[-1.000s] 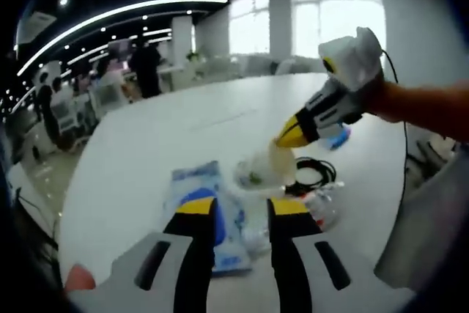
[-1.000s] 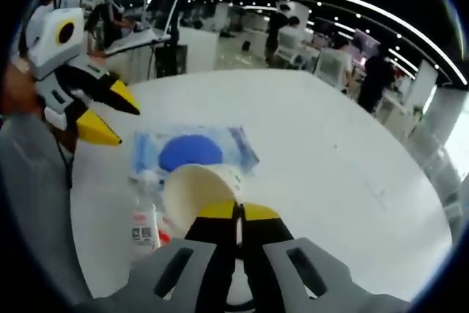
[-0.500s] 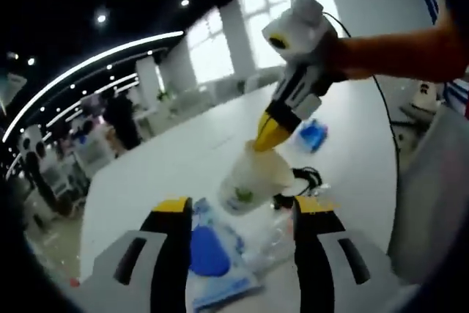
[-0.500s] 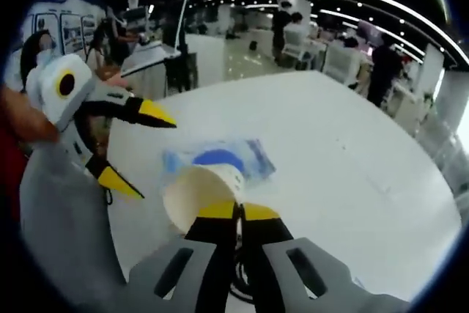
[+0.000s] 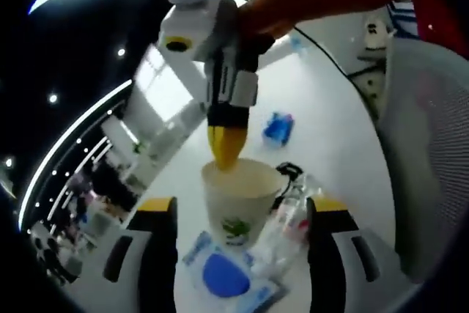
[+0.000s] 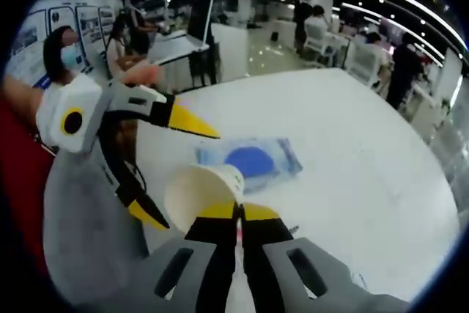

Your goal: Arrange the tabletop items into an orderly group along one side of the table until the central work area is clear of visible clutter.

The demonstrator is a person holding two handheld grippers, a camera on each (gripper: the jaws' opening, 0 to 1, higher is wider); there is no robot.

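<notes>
Grey mesh chair back, bright windows, posters, distant people among desks.

One paper cup. One clear plastic bottle. One flat packet with a blue disc. One small blue packet farther along the surface. One coil of black cable. Two claws: left claw, right claw.

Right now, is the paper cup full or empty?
Empty. The right gripper view looks into the paper cup: bare pale inside. The right gripper pinches its rim and holds it above the table.
</notes>
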